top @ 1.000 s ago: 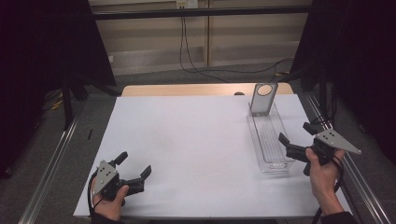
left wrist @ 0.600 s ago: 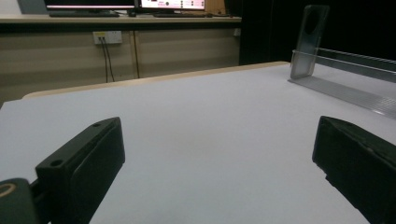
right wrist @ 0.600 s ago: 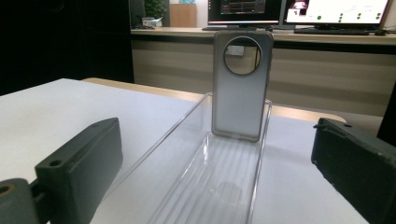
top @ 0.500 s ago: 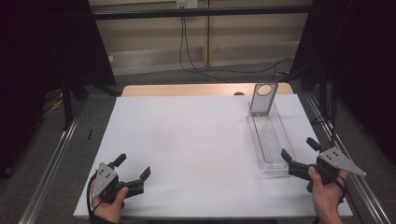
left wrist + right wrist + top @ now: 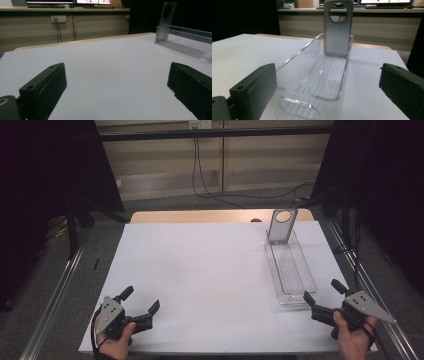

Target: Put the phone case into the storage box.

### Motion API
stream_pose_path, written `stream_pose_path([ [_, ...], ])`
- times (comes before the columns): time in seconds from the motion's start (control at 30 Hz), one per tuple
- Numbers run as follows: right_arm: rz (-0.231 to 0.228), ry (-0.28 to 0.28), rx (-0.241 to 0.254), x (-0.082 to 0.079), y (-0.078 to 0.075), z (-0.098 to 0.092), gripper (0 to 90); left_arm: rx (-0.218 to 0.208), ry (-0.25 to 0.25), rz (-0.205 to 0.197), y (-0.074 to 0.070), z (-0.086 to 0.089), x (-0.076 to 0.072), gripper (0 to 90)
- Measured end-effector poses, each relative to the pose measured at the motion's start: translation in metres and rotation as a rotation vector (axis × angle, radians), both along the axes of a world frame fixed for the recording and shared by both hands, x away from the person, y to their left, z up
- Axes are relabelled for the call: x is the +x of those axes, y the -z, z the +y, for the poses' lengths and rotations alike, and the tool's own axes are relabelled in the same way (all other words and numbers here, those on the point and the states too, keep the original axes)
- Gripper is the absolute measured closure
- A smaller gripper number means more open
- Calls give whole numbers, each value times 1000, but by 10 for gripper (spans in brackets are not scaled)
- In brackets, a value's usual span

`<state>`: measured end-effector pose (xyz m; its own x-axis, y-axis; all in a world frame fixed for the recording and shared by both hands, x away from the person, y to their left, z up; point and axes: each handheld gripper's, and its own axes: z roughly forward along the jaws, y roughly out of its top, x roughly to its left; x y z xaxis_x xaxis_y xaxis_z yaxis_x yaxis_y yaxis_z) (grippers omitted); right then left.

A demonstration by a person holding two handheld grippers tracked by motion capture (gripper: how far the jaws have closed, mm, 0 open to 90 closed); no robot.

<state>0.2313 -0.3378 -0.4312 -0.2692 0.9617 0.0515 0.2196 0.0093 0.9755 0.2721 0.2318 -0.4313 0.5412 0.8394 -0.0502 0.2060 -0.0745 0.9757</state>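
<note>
A clear plastic tray [image 5: 290,270] with a ribbed floor lies lengthwise at the right of the white table [image 5: 210,270]. A grey plate [image 5: 281,226] with a round hole stands upright at the tray's far end. My right gripper [image 5: 323,290] is held just off the tray's near end, open and holding nothing. In the right gripper view the tray [image 5: 324,77] and the plate [image 5: 337,32] lie straight ahead between the spread jaws [image 5: 327,85]. My left gripper [image 5: 141,298] rests low at the near left, open and holding nothing. In the left gripper view the tray [image 5: 185,48] and the plate [image 5: 165,21] show far right.
Metal rails [image 5: 50,300] run along both sides of the table. A wooden edge [image 5: 200,216] borders the far side, with cables [image 5: 200,180] on the floor beyond. Bare white surface spans the middle and left.
My right gripper has drawn back toward the near edge and dropped lower, ending just in front of the tray's near end. The left gripper has barely shifted.
</note>
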Motion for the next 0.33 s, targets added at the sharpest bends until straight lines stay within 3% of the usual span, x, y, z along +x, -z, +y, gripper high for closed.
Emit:
stream_pose_path([
  [0.33,9,27,4,-2,4,1,3,-1,-6,15,0,1,2,22],
])
